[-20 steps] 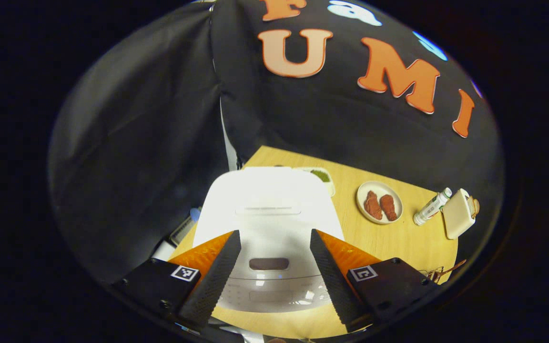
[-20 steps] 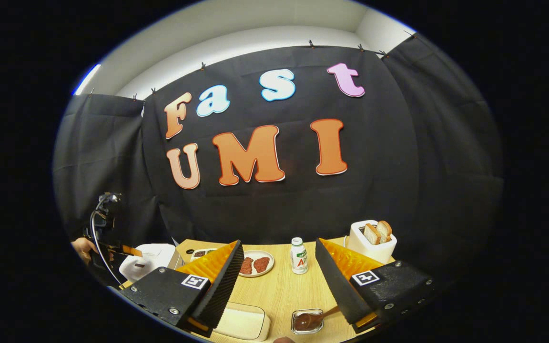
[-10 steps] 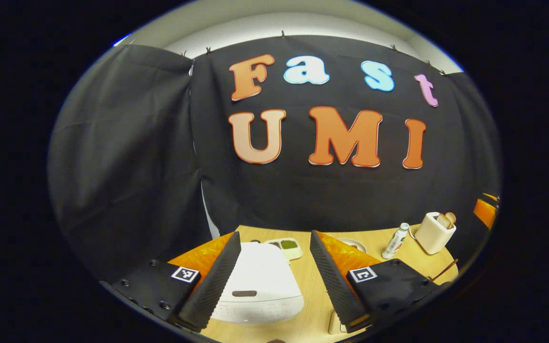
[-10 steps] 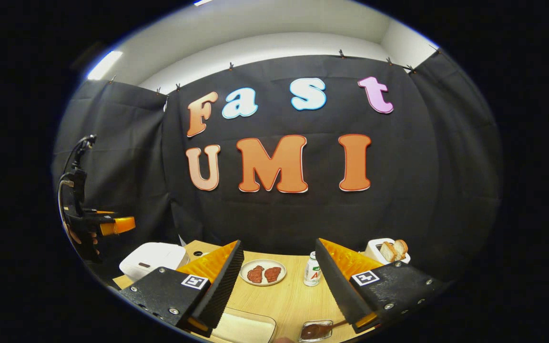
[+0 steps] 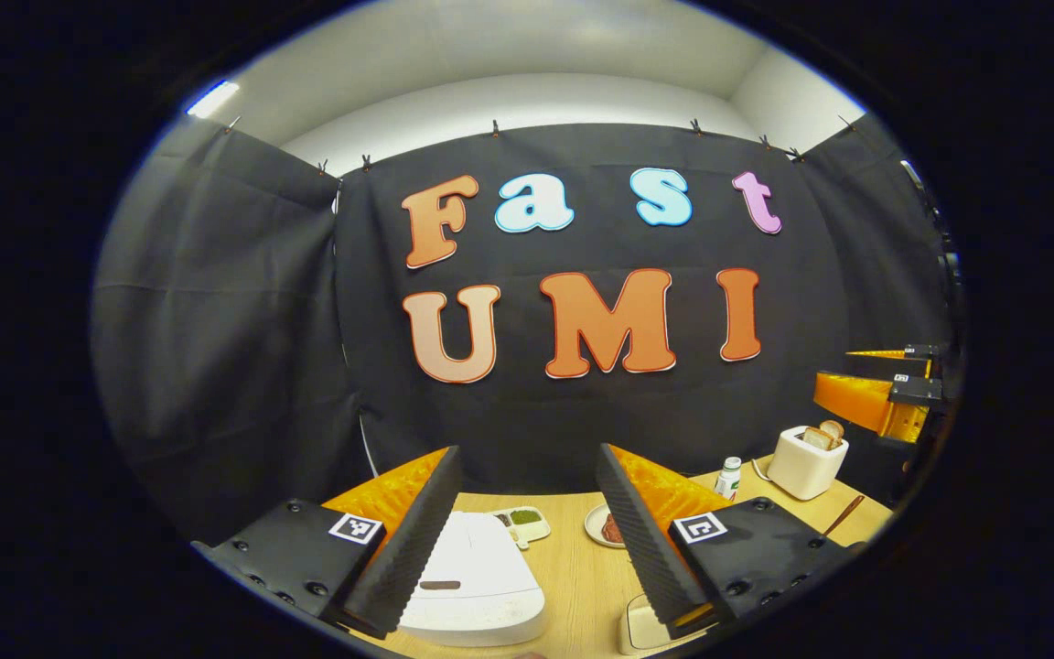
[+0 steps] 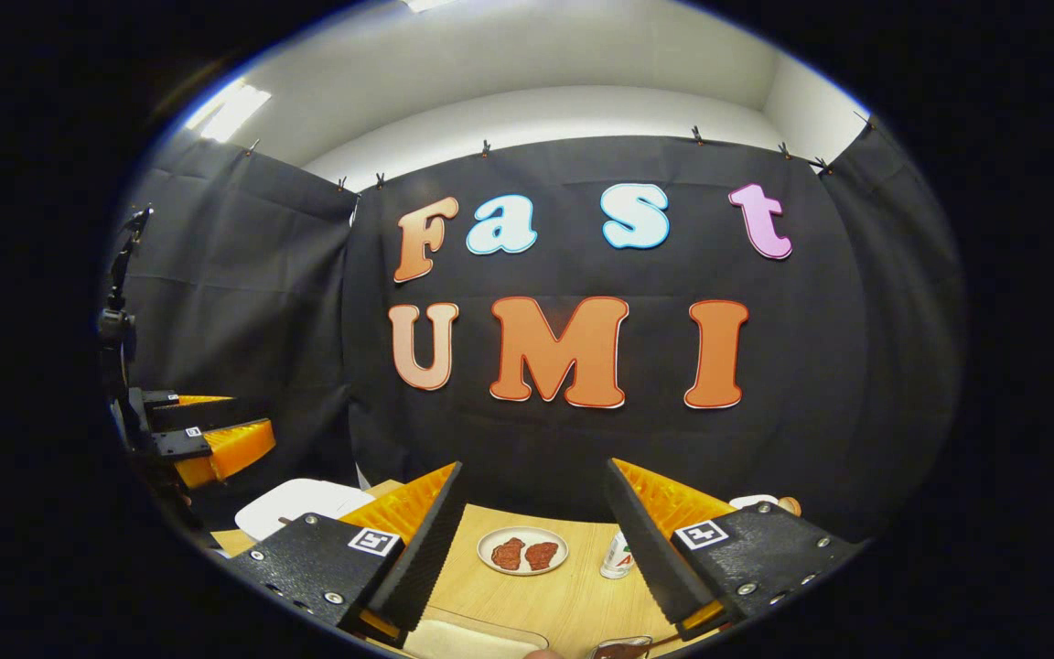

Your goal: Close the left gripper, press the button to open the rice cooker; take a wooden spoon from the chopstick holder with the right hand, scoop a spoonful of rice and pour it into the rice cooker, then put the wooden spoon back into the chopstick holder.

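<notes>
- left hand-held gripper (image 5: 527, 540): fingers spread wide, holding nothing, raised above the light wooden bench (image 5: 582, 586).
- white rounded rice cooker (image 5: 472, 586): lid down, at 7 o'clock in the left gripper view, below the gripper.
- right hand-held gripper (image 6: 534, 549): fingers parted, empty, above the round white plate of red meat (image 6: 522, 551).
</notes>
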A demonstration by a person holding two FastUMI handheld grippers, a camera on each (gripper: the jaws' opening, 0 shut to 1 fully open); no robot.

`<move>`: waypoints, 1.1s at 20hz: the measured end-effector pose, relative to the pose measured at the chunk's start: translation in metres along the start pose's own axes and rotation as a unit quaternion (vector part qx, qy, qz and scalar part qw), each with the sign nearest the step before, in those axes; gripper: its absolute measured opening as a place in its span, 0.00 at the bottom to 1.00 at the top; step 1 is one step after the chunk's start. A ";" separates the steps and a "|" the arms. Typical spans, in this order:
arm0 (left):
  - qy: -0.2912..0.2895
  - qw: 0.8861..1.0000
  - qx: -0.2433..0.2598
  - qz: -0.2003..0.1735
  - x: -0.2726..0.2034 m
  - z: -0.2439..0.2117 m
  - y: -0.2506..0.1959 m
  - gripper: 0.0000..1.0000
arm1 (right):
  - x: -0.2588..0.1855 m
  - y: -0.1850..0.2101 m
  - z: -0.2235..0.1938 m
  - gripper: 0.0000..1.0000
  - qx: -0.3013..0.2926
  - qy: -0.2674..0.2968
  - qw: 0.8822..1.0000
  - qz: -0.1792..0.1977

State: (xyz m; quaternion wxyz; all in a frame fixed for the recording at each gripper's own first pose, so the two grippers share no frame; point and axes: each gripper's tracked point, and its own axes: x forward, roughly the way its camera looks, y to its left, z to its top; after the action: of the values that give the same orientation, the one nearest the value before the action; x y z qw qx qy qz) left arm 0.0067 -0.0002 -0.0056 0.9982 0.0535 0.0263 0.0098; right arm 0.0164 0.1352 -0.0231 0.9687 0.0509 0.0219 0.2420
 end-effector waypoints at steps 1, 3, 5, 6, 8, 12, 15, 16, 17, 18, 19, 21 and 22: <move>-0.003 1.000 -0.001 0.002 -0.001 0.001 -0.001 0.99 | 0.000 0.002 0.000 0.94 0.002 -0.002 1.000 0.001; 0.003 1.000 0.004 0.012 -0.005 -0.004 0.000 1.00 | 0.002 0.002 0.002 0.94 0.002 -0.011 1.000 -0.001; 0.002 1.000 0.001 0.016 -0.009 -0.003 0.000 1.00 | 0.004 0.000 -0.004 0.94 0.003 -0.006 1.000 -0.008; -0.001 1.000 -0.001 0.016 -0.010 -0.001 0.000 1.00 | 0.005 0.001 -0.005 0.94 0.008 -0.004 1.000 -0.008; -0.008 1.000 -0.006 0.017 -0.011 0.003 -0.001 1.00 | 0.006 0.001 -0.002 0.94 0.014 -0.006 1.000 -0.010; -0.018 0.999 -0.022 0.021 -0.013 0.008 -0.002 1.00 | 0.008 0.000 0.002 0.94 0.015 -0.013 1.000 -0.013; -0.018 0.999 -0.040 0.026 -0.014 0.009 -0.001 0.99 | 0.009 0.002 0.005 0.94 0.011 -0.017 1.000 -0.013; -0.019 0.998 -0.045 0.029 -0.014 0.009 0.000 1.00 | 0.008 0.003 0.004 0.94 0.011 -0.017 1.000 -0.011; -0.019 0.998 -0.048 0.032 -0.014 0.009 0.001 0.99 | 0.009 0.004 0.005 0.94 0.011 -0.017 1.000 -0.012; -0.018 0.998 -0.050 0.035 -0.015 0.008 0.003 1.00 | 0.009 0.005 0.005 0.94 0.010 -0.017 1.000 -0.010; -0.015 0.998 -0.052 0.038 -0.016 0.006 0.003 1.00 | 0.009 0.006 0.005 0.94 0.011 -0.016 1.000 -0.008; -0.004 0.997 -0.054 0.051 -0.017 -0.001 0.009 0.99 | 0.010 0.008 0.003 0.94 0.013 -0.012 1.000 -0.006; 0.003 0.997 -0.059 0.051 -0.017 -0.004 0.009 0.99 | 0.010 0.007 0.002 0.94 0.015 -0.011 1.000 -0.007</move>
State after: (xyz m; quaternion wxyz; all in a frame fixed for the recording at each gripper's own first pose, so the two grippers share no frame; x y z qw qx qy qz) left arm -0.0103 0.0087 -0.0075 0.9977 -0.0042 0.0255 0.0621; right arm 0.0225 0.1460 -0.0201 0.9696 0.0678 0.0150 0.2346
